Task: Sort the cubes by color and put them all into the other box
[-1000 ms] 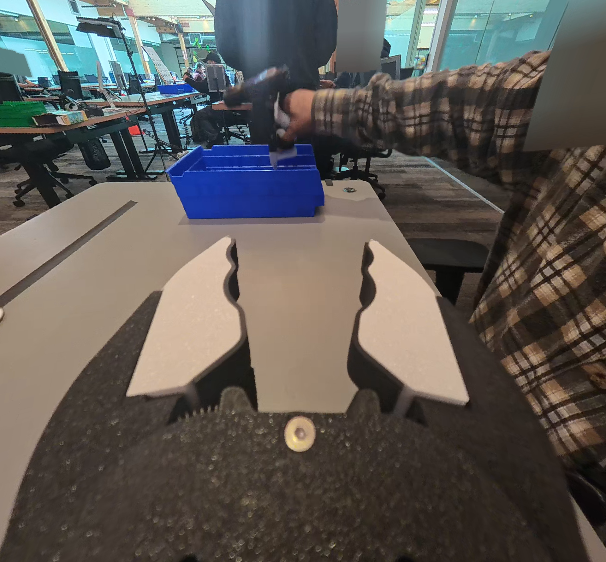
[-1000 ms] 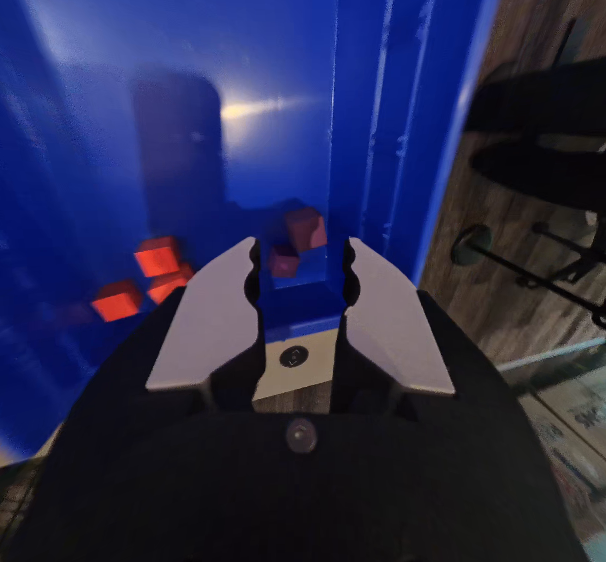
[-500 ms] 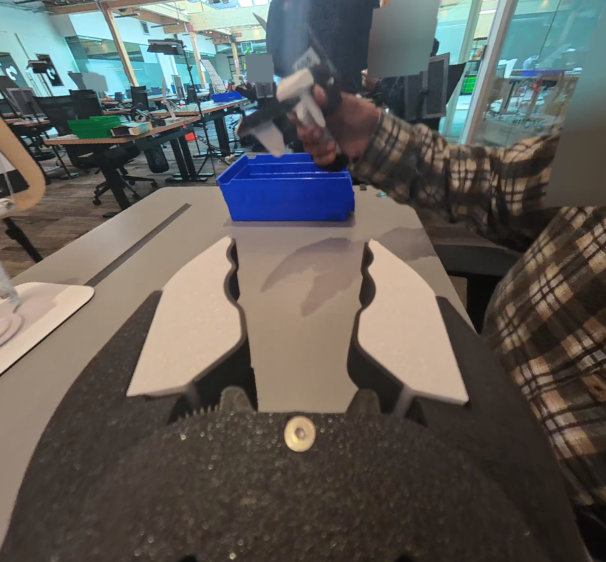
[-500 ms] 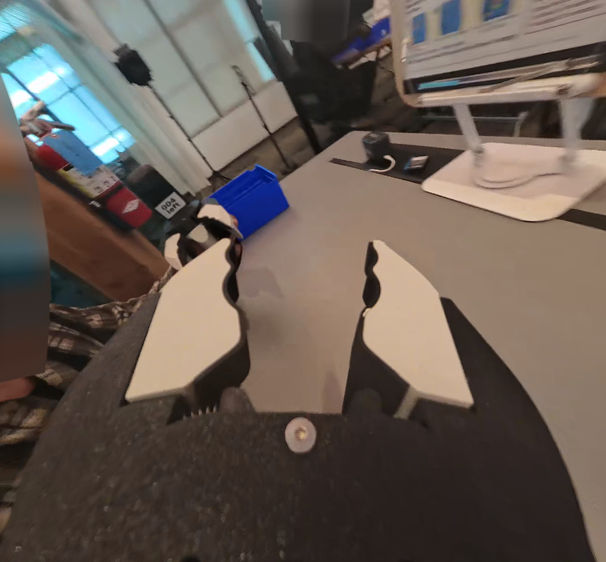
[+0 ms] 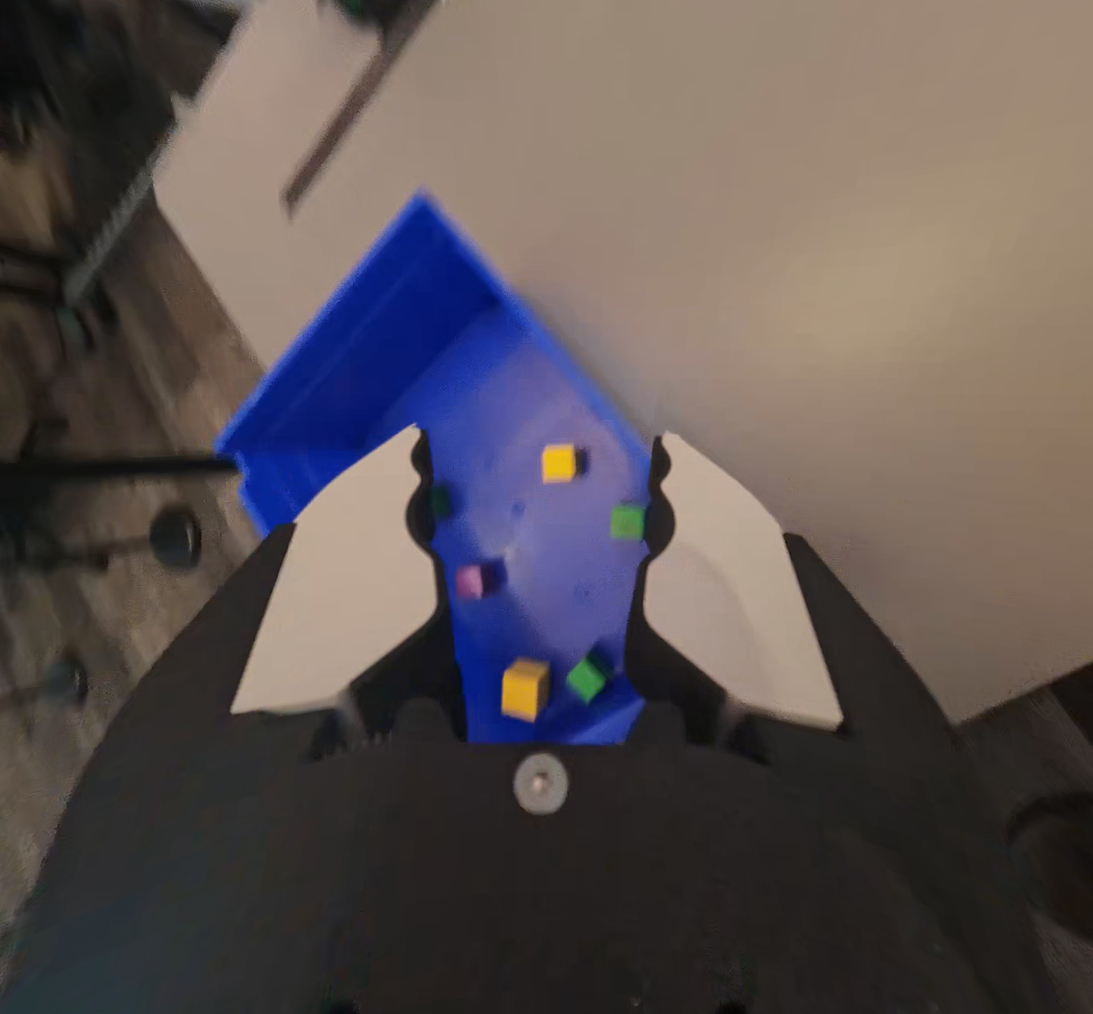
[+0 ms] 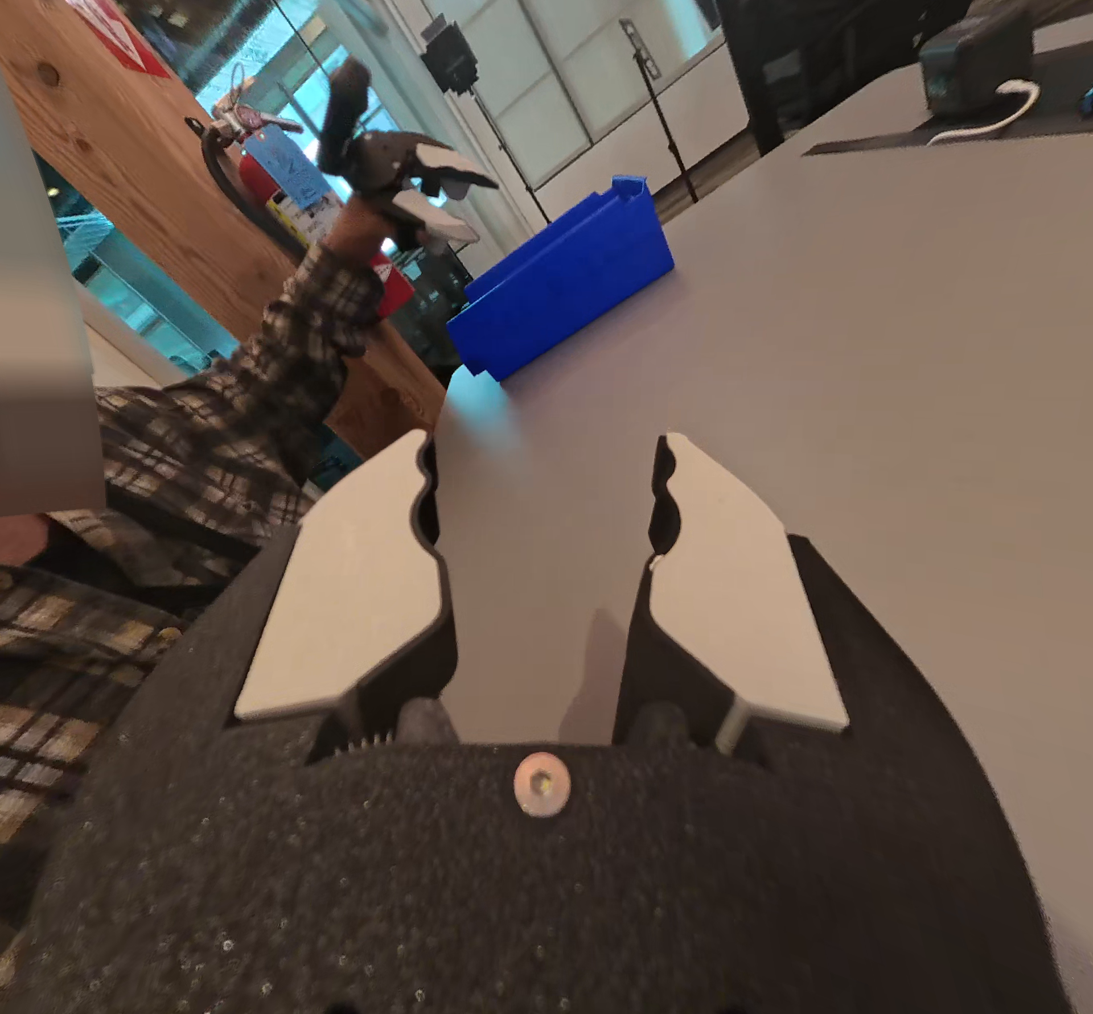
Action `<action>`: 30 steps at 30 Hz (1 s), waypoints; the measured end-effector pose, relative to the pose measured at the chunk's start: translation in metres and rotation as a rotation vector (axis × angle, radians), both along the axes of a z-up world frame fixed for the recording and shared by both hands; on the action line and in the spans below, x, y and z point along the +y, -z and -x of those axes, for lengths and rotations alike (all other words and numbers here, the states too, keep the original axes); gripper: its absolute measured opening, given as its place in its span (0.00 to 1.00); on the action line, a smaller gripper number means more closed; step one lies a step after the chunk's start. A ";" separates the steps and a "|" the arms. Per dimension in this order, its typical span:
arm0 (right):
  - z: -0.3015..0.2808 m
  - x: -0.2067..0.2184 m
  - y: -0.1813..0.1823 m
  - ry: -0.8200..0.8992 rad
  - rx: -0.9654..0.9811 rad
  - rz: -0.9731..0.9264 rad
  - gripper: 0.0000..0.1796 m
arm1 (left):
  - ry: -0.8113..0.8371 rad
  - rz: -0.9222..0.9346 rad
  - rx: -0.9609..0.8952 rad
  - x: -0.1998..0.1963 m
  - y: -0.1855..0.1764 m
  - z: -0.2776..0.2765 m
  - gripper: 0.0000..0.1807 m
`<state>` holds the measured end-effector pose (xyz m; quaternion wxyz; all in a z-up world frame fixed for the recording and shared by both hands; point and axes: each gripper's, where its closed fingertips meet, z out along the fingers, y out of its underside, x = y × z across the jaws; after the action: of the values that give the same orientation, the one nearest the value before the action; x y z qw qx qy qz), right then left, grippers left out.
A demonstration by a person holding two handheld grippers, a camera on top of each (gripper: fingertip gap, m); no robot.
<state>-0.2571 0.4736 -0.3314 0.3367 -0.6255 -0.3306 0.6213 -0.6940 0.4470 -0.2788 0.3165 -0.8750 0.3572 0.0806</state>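
Six blurred cubes [image 5: 521, 687], one half-hidden.

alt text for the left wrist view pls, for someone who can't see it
The open left gripper looks down into a blue box at the edge of a grey table. Inside lie two yellow cubes, two green cubes and one purple cube. The picture is motion-blurred.

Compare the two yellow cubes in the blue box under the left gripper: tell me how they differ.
The near yellow cube lies by the box's near end, close beside a green cube; the far yellow cube sits farther up the floor, apart from the others. The near one looks larger and shows two faces; the far one shows mostly its top. Both are yellow, blurred, and lie loose in the blue box.
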 end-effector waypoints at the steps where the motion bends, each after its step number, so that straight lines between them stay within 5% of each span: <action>1: 0.003 -0.002 0.002 -0.012 -0.002 0.005 0.39 | -0.056 0.058 0.019 -0.001 0.005 0.023 0.37; 7: 0.012 -0.013 0.008 -0.068 -0.016 0.002 0.38 | -0.298 0.380 0.108 0.001 0.059 0.107 0.31; 14: 0.012 -0.014 0.009 -0.079 -0.006 0.014 0.38 | -0.384 0.672 0.324 -0.012 0.118 0.150 0.31; 23: 0.013 -0.017 0.011 -0.099 -0.015 0.016 0.38 | -0.383 0.796 0.408 -0.012 0.149 0.163 0.30; 25: 0.013 -0.017 0.010 -0.095 -0.010 0.012 0.38 | -0.377 0.867 0.422 -0.021 0.155 0.165 0.13; 30: 0.011 -0.016 0.011 -0.095 -0.014 0.021 0.36 | -0.341 0.766 0.381 -0.009 0.140 0.162 0.13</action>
<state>-0.2681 0.4578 -0.3420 0.2980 -0.6170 -0.3555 0.6357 -0.8563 0.4381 -0.4189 -0.1186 -0.9449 0.2639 0.1534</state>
